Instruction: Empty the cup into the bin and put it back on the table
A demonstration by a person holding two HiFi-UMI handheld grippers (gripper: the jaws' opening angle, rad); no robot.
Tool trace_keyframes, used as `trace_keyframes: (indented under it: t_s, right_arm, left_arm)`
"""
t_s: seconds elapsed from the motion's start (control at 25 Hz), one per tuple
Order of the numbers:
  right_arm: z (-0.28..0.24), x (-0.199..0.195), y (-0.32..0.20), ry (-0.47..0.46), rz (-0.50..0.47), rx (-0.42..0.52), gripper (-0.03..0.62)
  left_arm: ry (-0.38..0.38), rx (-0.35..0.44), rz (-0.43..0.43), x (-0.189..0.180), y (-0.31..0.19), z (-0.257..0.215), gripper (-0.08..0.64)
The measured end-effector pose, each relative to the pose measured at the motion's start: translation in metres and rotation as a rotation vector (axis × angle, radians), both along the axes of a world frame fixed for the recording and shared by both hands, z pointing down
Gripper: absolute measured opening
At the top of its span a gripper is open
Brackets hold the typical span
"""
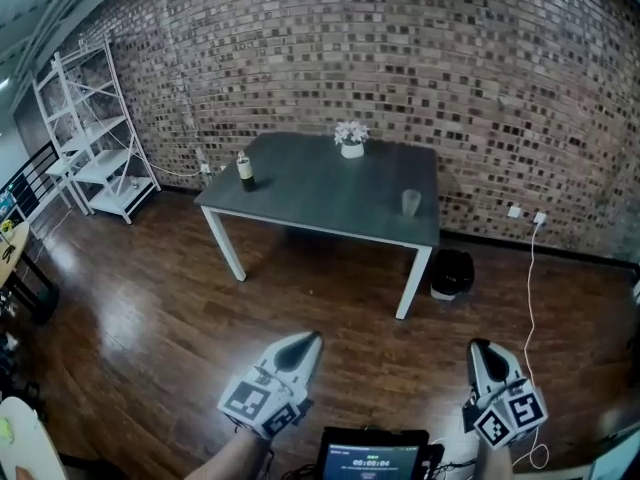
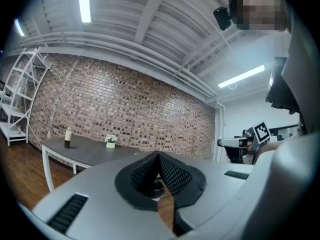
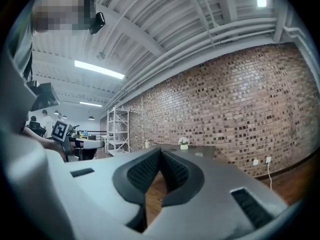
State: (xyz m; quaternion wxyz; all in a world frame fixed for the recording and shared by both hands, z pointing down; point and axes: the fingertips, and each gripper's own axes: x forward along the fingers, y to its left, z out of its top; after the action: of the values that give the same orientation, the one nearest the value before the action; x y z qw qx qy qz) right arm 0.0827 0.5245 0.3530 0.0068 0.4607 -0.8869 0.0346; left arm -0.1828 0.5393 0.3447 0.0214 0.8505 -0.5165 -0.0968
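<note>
Brick wall, dark wood floor, grey-topped white-legged table, white shelf, round black bin beside a table leg, left hand-held gripper and right hand-held gripper both pressed together, empty, translucent cup near the table's right edge

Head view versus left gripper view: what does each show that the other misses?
Only the head view: the cup at the right end of the table, and the wall cable. Only the left gripper view: the ceiling lights. Both: the table, bottle, flower pot, white shelf and brick wall.
</note>
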Motion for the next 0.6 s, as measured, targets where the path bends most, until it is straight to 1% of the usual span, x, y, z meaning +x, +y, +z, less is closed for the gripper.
trace_keyframes:
  t_s: [0.2, 0.32, 0.44, 0.6]
  right_arm:
    - [-0.003, 0.009, -0.047, -0.024, -0.031, -0.007, 0.005]
    - [-0.011, 0.019, -0.081, -0.033, -0.014, 0.010, 0.005]
    - [-0.008, 0.023, -0.104, -0.029, -0.024, 0.005, 0.005]
    - [-0.003, 0.015, -0.146, -0.044, -0.053, -0.021, 0.005]
  left_arm:
    - [-0.020, 0.021, -0.010, 0.023, -0.046, -0.019, 0.002]
    - [-0.047, 0.012, -0.023, 0.030, -0.078, -0.019, 0.002]
    - [-0.054, -0.006, -0.037, 0.032, -0.097, -0.013, 0.002]
    - [-0.041, -0.010, -0.056, 0.028, -0.135, -0.013, 0.002]
